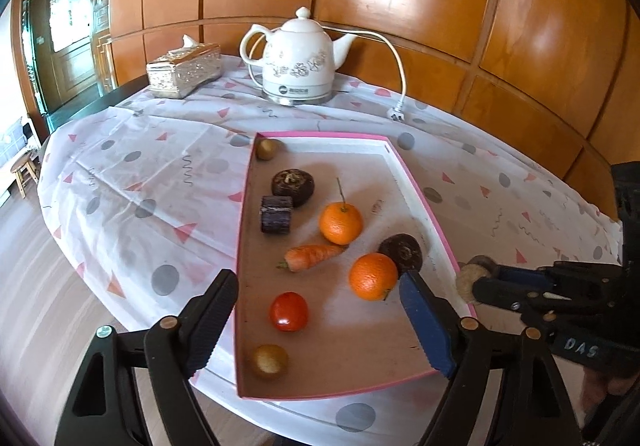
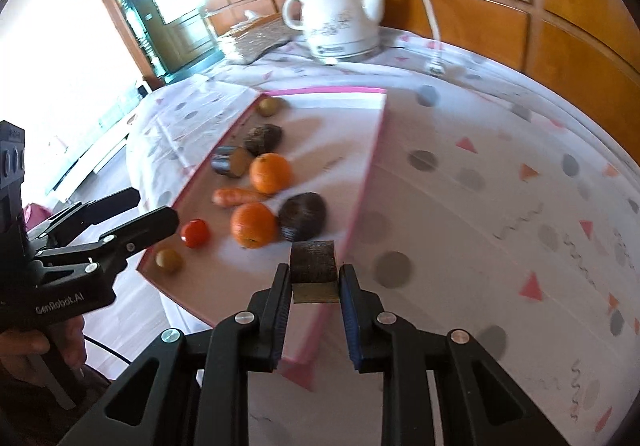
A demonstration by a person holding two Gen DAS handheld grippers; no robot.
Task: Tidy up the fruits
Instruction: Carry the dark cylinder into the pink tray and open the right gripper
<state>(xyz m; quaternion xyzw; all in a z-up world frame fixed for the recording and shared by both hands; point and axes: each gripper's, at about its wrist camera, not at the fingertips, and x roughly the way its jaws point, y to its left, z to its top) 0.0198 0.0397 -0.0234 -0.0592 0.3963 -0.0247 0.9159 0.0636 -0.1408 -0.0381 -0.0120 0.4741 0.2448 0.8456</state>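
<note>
Plainly the right gripper, pinching a short dark-skinned cut chunk above the near rim of the shallow pink-edged cardboard tray, could drop it outside onto the patterned tablecloth, while the left gripper stands spread and empty.

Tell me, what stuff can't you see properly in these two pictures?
- Brown chunk in the right tongs: right wrist view, its lower part sits hidden between the fingers.
- Kettle label: right wrist view, blurred; left wrist view, too small to read.
- Orange: left wrist view, a left tongs finger covers its edge.
- Dark round fruit: left wrist view, partly behind that orange.
</note>
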